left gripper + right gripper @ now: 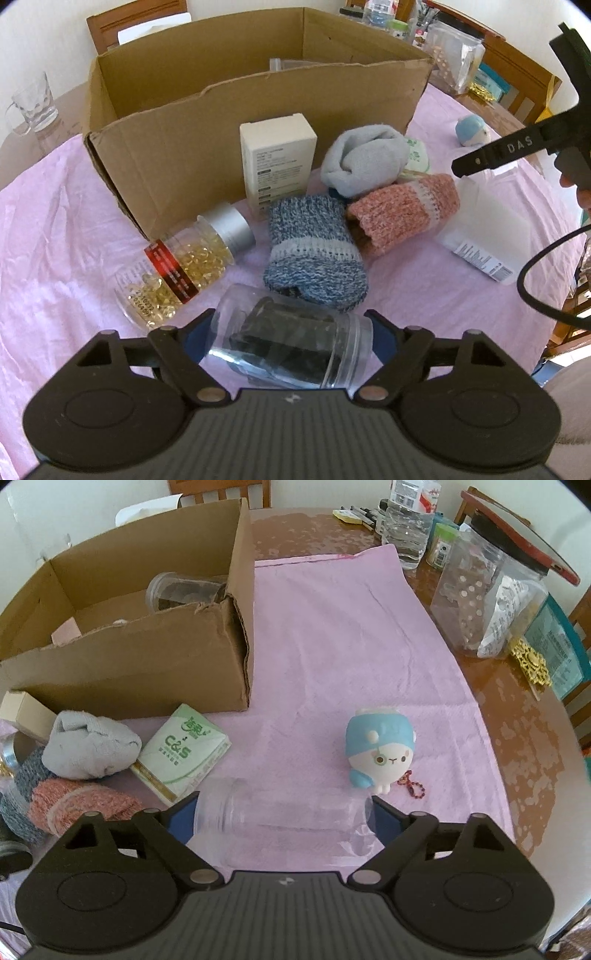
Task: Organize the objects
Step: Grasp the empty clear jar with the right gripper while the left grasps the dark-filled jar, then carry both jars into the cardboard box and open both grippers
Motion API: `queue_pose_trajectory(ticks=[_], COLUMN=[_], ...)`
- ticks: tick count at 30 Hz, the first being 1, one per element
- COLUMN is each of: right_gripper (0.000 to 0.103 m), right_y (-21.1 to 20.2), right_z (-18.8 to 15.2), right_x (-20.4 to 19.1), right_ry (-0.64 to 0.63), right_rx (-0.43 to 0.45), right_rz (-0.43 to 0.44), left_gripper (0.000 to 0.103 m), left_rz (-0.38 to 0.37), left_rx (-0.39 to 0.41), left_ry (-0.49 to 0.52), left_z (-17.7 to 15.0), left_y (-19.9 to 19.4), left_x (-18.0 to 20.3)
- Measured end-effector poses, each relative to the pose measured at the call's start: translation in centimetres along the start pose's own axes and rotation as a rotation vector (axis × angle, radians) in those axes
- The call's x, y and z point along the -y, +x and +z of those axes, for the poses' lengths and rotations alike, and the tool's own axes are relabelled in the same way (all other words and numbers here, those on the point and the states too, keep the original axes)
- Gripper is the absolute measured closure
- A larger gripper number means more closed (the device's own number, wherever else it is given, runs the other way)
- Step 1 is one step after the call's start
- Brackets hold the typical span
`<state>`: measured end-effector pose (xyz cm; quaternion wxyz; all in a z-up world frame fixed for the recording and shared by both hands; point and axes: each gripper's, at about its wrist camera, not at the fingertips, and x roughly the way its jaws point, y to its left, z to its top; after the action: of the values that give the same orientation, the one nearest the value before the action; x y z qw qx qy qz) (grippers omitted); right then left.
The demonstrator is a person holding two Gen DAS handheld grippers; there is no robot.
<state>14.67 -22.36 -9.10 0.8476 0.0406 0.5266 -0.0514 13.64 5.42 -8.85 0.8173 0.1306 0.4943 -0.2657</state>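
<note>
Both grippers loaded. Our left gripper (291, 328) has its fingers clamped on a clear jar (291, 347) with dark contents, just short of the cardboard box (207, 122). Our right gripper (284, 812) is clamped on a clear plastic container (273, 812), beside the box's right wall. We'd lift each clear of the socks (314, 251), cross the torn front wall, then lower inside before letting go.

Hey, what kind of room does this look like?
Most likely a home dining room: a wooden table under a pink cloth, wooden chairs around it, and household clutter such as a water bottle and a glass mug.
</note>
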Motion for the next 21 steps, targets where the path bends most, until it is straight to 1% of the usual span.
queue_pose_trajectory(ticks=[5,8,10,14,15,18,21], right_gripper=[0.009,0.009,0.009,0.009,0.009,0.009,0.009], right_y=[-0.8,-2.1,-3.1,-5.4,-6.1,-7.6,-8.9], right_z=[0.1,0.3,0.5,1.3,1.6,2.9,4.1], right_x=[-0.1,-0.3,-0.5,-1.1,-1.2,-1.6,-2.1], right_ry=[-0.052,-0.106,-0.146,-0.216,-0.231,-0.262,-0.291], right_rx=[0.001,0.016,0.027,0.057,0.070,0.106,0.144], right_rz=[0.003,0.015,0.026,0.070,0.093,0.140,0.168], left_gripper=[0.021,0.023,0.024,0.024,0.024,0.024,0.024], left_rz=[-0.002,0.006,-0.005,-0.016,-0.018,-0.013,0.009], left_rx=[-0.008,-0.022,-0.020,-0.012,-0.006,0.011,0.036], left_ry=[-0.005,-0.011,-0.024,-0.058,-0.062,-0.058,-0.040], left_z=[0.3,0.5,0.7,1.2,1.5,2.4,3.9], left_y=[-0.5,-1.2,-1.8,-3.3,-3.8,-5.1,-6.3], left_x=[0.0,0.1,-0.1,-0.6,-0.7,-0.8,-0.9])
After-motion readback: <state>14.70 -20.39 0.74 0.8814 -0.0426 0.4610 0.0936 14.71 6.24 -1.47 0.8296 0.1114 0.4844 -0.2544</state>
